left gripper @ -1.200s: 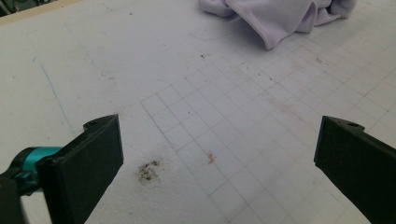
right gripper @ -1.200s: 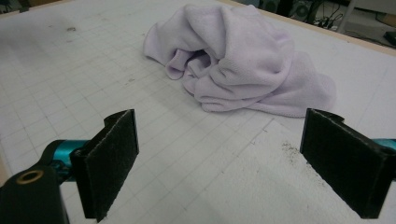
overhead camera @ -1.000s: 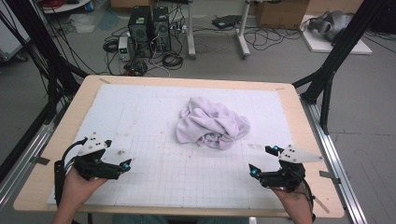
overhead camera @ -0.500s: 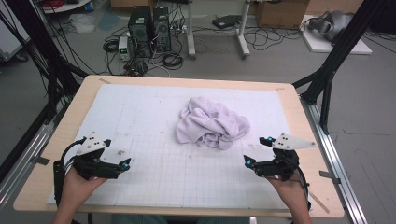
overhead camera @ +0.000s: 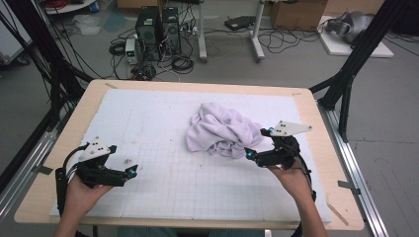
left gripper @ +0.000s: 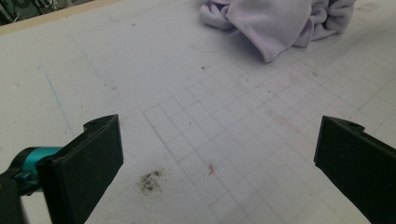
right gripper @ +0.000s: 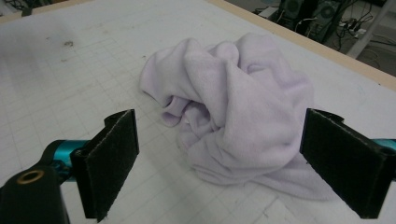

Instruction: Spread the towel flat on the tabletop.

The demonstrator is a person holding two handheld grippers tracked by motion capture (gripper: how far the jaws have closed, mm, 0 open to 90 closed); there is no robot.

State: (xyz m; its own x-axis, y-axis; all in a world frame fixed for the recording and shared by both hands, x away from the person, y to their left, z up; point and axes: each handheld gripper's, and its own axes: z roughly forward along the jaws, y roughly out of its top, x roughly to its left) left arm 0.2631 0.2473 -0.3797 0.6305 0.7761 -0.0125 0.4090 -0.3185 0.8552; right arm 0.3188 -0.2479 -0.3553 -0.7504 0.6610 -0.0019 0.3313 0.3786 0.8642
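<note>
No brand, label or writing can be read on anything here. One towel (overhead camera: pixel 223 131) lies crumpled in a soft heap: pale lilac, fleecy, full of rounded folds, with a flat edge spilling out at the bottom. It sits on a white mat (overhead camera: pixel 148 123) printed with a fine grey grid of squares, marked by a few dark smudges and one small reddish speck; the mat covers a light wooden table (overhead camera: pixel 316 106).

Two grippers are in use, each with two flat black rectangular pads and teal metal at the base, and each topped by a grey three-cornered plate. The right gripper (overhead camera: pixel 248 154) has its jaws spread wide, empty; the towel lies just ahead of them, nearly touching, its bulk framed between the two pads in the right gripper view. The left gripper (overhead camera: pixel 132 171) is also spread wide and holds nothing; the towel lies well apart from it, far ahead and off to its right.
</note>
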